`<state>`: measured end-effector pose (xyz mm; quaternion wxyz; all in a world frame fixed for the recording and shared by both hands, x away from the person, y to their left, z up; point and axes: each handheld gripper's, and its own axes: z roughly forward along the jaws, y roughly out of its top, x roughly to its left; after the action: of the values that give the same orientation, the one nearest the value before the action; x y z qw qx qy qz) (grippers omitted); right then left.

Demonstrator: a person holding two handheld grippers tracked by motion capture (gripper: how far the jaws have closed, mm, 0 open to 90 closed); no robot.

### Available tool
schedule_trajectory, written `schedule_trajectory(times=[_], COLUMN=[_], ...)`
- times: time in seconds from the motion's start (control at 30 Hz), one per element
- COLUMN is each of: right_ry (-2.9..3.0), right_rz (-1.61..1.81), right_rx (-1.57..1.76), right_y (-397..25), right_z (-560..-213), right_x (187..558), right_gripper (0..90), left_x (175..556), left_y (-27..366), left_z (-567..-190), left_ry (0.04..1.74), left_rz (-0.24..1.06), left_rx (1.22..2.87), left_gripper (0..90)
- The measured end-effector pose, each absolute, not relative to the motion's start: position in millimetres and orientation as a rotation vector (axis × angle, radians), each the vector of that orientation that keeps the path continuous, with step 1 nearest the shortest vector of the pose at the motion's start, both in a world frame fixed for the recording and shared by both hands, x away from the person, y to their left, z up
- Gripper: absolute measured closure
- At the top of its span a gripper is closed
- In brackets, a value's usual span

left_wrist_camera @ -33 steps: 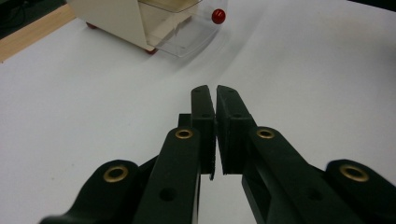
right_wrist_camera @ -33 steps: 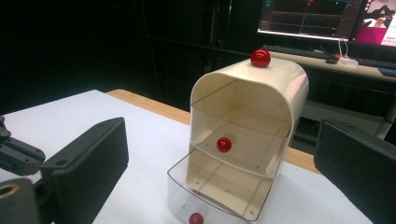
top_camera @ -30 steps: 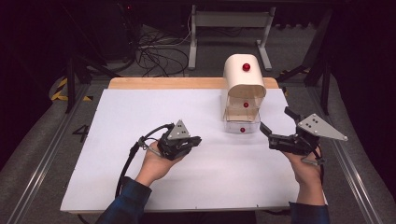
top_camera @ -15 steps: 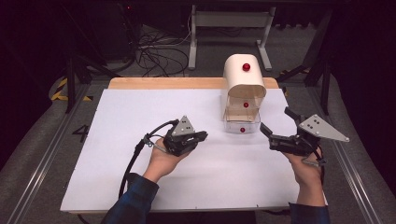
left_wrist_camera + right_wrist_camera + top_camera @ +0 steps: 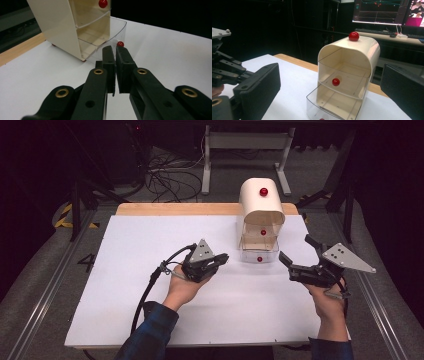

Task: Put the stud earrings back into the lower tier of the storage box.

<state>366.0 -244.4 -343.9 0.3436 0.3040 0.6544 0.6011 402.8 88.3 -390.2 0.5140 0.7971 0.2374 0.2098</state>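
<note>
A cream mini cabinet (image 5: 260, 207) with a rounded top stands at the table's far right; it has a red knob (image 5: 263, 191) on top. Its clear lower drawer (image 5: 258, 254) is pulled out, red knob (image 5: 259, 259) at the front. The upper drawer (image 5: 344, 82) sits pushed in. My left gripper (image 5: 222, 259) is shut on nothing, its tips just left of the open drawer; in the left gripper view the tips (image 5: 115, 50) point at the drawer knob (image 5: 120, 44). My right gripper (image 5: 296, 250) stands open to the drawer's right, jaws wide apart either side of the cabinet (image 5: 352, 55).
The white table top (image 5: 150, 240) has a wooden strip (image 5: 175, 209) along its far edge. Cables and metal stand legs (image 5: 245, 150) lie on the floor beyond. A monitor (image 5: 377, 11) glows behind the cabinet in the right gripper view.
My left gripper has moved right and a little forward, closer to the pulled-out drawer. The right gripper has stayed where it was.
</note>
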Motion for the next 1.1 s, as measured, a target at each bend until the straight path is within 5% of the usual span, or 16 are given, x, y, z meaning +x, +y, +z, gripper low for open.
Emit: schedule_trajectory(times=[1.1], right_ry=[1.678], right_rz=[1.599], right_rx=[0.779], right_y=[-251.4], right_z=[-341.7], right_x=[364.6], right_gripper=[3.4], left_x=[427.7], left_y=[51.9], left_z=[-396.5], left_ry=[0.623], left_rz=[0.529], left_rx=[1.835], left_gripper=[86.7])
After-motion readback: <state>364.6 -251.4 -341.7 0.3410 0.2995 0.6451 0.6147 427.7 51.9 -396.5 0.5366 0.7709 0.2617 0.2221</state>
